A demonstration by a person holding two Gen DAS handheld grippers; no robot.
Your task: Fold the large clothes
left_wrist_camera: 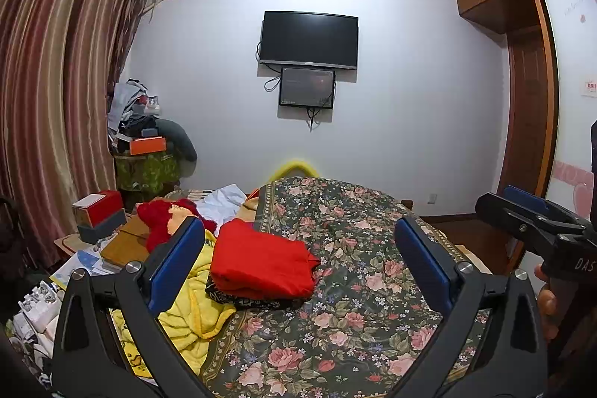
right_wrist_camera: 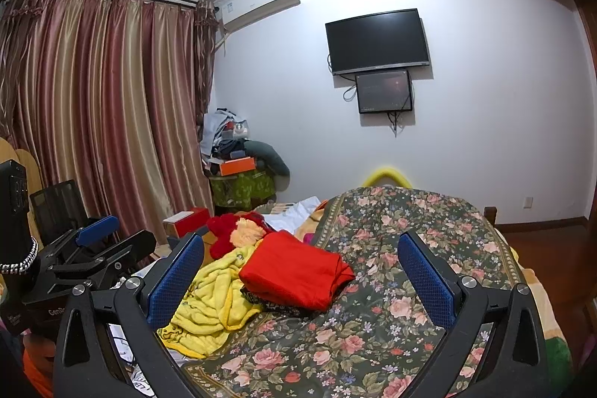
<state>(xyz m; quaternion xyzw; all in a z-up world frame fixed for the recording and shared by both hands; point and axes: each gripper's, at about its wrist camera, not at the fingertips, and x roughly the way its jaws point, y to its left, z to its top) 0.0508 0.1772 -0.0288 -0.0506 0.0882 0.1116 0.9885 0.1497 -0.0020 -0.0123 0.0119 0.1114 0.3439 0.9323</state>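
A folded red garment (left_wrist_camera: 261, 263) lies on a dark patterned folded piece on the floral bedspread (left_wrist_camera: 354, 286); it also shows in the right wrist view (right_wrist_camera: 294, 271). A crumpled yellow garment (left_wrist_camera: 194, 308) lies left of it, also seen in the right wrist view (right_wrist_camera: 212, 297). A red and yellow knit (left_wrist_camera: 164, 215) lies behind. My left gripper (left_wrist_camera: 298, 260) is open and empty, held above the bed. My right gripper (right_wrist_camera: 300, 267) is open and empty too; it shows at the right edge of the left wrist view (left_wrist_camera: 530, 215).
A cluttered bedside table with a red box (left_wrist_camera: 99, 207) stands left of the bed. Striped curtains (right_wrist_camera: 104, 107) hang at the left. A TV (left_wrist_camera: 309, 40) and a small screen are on the far wall. A wardrobe (left_wrist_camera: 522, 62) stands right. A clothes pile (right_wrist_camera: 238, 155) fills the corner.
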